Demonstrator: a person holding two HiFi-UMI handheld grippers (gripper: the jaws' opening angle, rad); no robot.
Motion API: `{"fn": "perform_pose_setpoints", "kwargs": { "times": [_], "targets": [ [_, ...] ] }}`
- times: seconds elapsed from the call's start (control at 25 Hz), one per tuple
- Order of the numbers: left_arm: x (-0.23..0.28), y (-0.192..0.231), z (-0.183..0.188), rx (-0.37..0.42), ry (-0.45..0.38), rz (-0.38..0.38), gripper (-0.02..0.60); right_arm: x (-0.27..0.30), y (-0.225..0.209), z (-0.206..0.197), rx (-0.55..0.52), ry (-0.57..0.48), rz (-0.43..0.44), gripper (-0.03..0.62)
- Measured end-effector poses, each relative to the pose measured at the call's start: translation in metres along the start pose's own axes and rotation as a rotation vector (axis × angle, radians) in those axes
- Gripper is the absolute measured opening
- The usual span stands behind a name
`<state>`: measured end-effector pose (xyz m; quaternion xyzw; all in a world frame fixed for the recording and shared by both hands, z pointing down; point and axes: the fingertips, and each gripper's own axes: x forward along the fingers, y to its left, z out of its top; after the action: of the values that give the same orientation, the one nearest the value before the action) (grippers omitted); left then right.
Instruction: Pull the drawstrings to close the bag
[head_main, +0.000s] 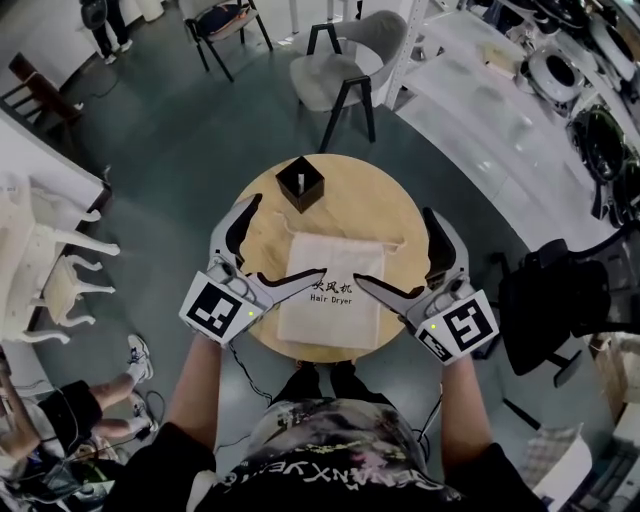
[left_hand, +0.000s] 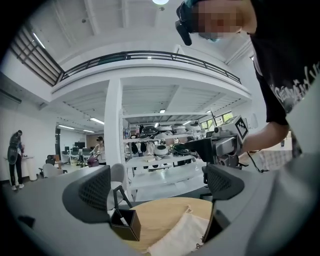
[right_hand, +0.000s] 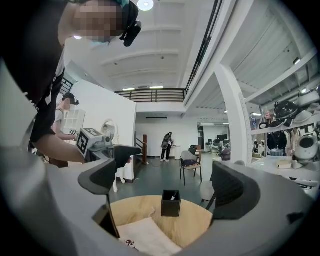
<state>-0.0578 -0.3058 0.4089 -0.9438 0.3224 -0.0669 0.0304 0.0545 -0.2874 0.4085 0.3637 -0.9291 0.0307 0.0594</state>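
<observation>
Two tools are held over the bag, and neither has hold of anything. The left tool has its jaws spread wide; between them, its own view shows only open air, with the desk and cloth lower down. One jaw reaches in over the bag's left edge beside the printed words, and the other points away past the bag's far left corner. The right tool mirrors it on the bag's right side, jaws just as far apart and empty, with one tip over the right edge of the cloth.

Between them the bag lies flat, a pale cloth pouch with "Hair Dryer" printed across its middle. Its mouth end is turned away from the person, and a short bit of cord shows at the far right corner. Under it is a round wooden desk. Just beyond the bag's far edge stands a small black box, open on top, apart from the cloth. Well beyond that, on the floor, sits a grey chair.
</observation>
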Motion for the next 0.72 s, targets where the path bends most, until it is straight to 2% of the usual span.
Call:
{"fn": "perform_pose_setpoints", "kwargs": {
  "times": [0.72],
  "targets": [
    [0.029,0.023,-0.084,-0.067,0.094,0.013,0.584,0.029,-0.039,-0.085,0.075,0.092,0.003,0.584]
  ]
}}
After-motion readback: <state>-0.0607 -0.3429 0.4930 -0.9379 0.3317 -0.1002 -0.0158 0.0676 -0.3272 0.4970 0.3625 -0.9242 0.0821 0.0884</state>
